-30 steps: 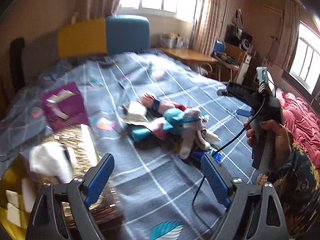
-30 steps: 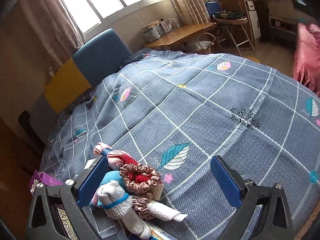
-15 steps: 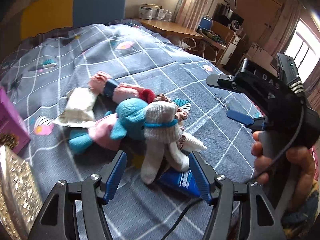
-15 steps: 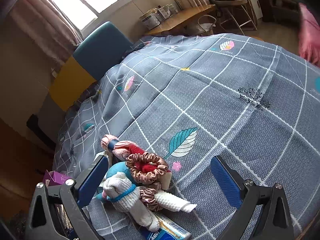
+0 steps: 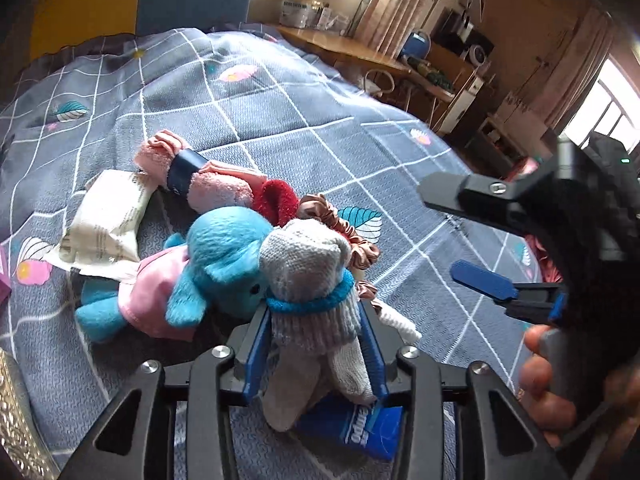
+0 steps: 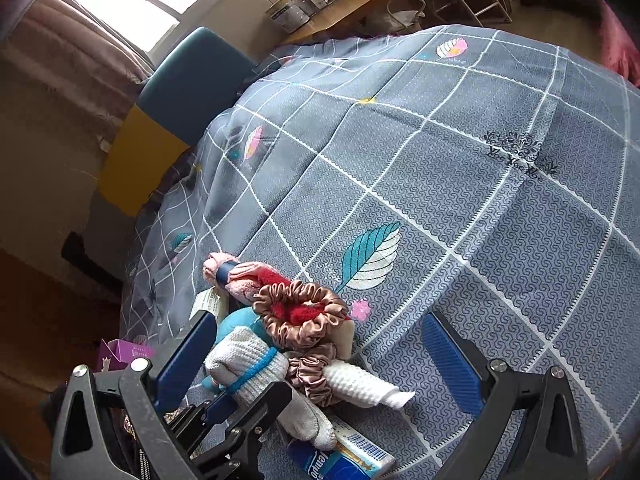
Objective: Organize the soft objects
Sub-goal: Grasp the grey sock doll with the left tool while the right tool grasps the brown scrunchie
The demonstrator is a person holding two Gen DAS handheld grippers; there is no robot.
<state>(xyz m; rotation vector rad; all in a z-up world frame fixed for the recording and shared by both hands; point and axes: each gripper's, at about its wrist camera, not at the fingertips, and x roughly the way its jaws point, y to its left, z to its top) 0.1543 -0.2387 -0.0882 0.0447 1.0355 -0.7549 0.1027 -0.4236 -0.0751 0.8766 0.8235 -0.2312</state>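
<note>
My left gripper (image 5: 316, 344) is closing its jaws around the grey sock bundle (image 5: 308, 280). The bundle, bound with a blue band, sits right between the blue pads (image 5: 256, 344), which look to be touching its sides, though I cannot tell how firmly they press. Under the fingertips a blue tissue pack (image 5: 352, 424) lies on the bed (image 5: 280, 120), partly beneath the bundle.

Just left of the left fingers lies a blue plush (image 5: 224, 256) in a pink dress, its head against the bundle. Beyond it, further left, is a pale packet (image 5: 104, 220). Past the fingertips lie a pink towel roll (image 5: 208, 184) with a dark band, a red cloth (image 5: 276, 200) and a brown scrunchie (image 5: 336, 216), all touching in one pile.

My right gripper (image 6: 316, 352) hangs over the same pile with its jaws spread wide and nothing pinched. From its camera the bundle and the scrunchie sit between its fingers, nearer the left one, and a white sock (image 6: 360, 388) lies beside them. The bed beyond its fingertips is bare grey check with leaf prints.
</note>
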